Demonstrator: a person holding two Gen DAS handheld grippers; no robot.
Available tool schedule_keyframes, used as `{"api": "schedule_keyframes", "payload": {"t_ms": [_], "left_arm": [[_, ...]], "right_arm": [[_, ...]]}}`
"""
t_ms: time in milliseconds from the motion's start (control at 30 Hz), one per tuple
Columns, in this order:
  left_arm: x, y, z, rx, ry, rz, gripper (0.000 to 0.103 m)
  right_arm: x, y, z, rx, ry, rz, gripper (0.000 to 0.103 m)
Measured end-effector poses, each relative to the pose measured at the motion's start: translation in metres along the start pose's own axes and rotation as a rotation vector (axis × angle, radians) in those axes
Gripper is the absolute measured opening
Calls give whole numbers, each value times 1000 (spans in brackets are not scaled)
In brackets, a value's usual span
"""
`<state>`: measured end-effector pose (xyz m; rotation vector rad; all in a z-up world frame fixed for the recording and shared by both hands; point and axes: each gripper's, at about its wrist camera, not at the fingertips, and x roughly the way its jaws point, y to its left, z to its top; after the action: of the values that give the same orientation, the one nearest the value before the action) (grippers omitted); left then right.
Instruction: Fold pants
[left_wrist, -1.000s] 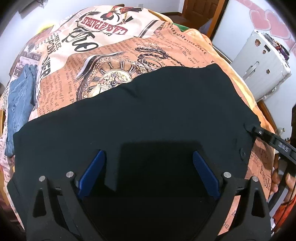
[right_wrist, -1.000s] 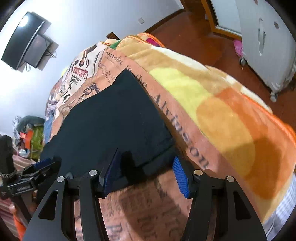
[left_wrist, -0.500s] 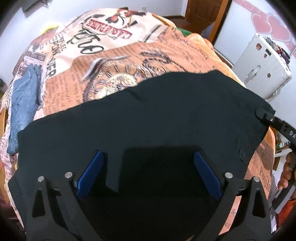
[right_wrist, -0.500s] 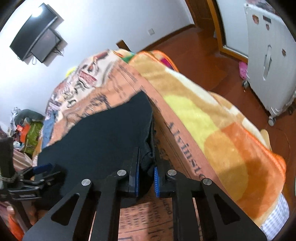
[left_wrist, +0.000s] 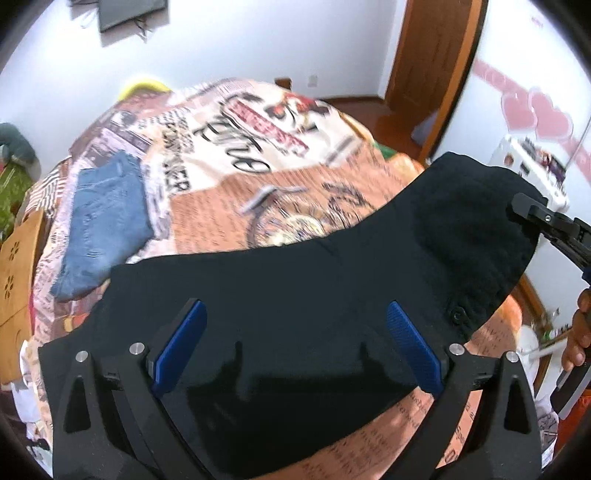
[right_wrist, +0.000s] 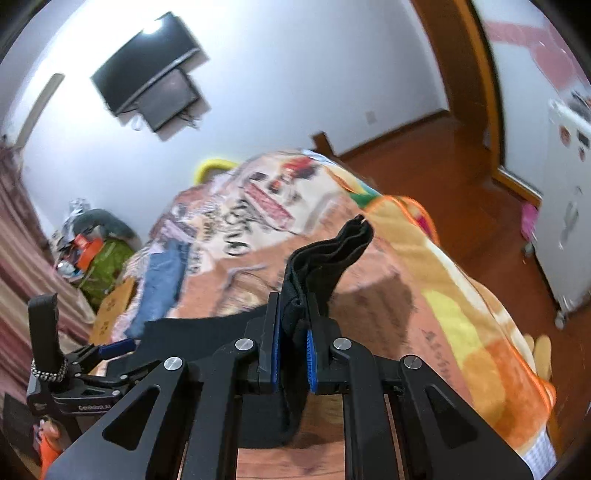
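printed bedspread (left_wrist: 229, 206) covers the bed, jeans (left_wrist: 103, 225) at its left edge; black pants (left_wrist: 295, 295) spread near, right corner raised; right gripper (right_wrist: 291, 347) clamped on that corner; left gripper (left_wrist: 295, 343) wide apart above them.

Ahead of the left gripper (left_wrist: 295, 343), open bedspread (left_wrist: 236, 218) past the black pants (left_wrist: 295, 295), nothing piled there. Off to its left, folded blue jeans (left_wrist: 107, 221) take up the bed's edge. To its right, the right gripper (left_wrist: 532, 210) holds the pants' corner up, blocking that side.
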<state>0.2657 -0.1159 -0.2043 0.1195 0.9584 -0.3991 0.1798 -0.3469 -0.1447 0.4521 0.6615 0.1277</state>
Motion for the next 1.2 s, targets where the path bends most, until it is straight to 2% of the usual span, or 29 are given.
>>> {"api": "schedule_keyframes", "payload": {"t_ms": [167,333,533,667,800,867,967,1000,1100,1200], "left_arm": [[-39,24,-11,-33,-89,25,99],[-75,57,-30,-94,-161,43,99],[-93,100,-55,-190,-185,83,99],[-91,127,-73,-260,-158,105,99],[-83,145,-87,-313,-123,121,99],[-79,150,-93,-330,-109,125,99],[-72,153,-96,-343,-91,128,99],[-70,153,-95,-347,-85,131,99],[-68,152,-90,-351,-86,128,99],[-67,147,-80,-339,-98,126,99]], "right_arm": [[6,43,10,-78,-2,60,10],[32,93,10,-160,32,127,10],[83,152,-22,-247,176,228,10],[121,177,-68,-305,330,259,10],[148,188,-113,-375,464,245,10],[151,192,-127,-416,502,236,14],[146,199,-130,-466,528,234,17],[142,201,-129,-472,530,238,24],[133,200,-120,-482,501,222,45],[124,193,-108,-479,456,214,47]]}}
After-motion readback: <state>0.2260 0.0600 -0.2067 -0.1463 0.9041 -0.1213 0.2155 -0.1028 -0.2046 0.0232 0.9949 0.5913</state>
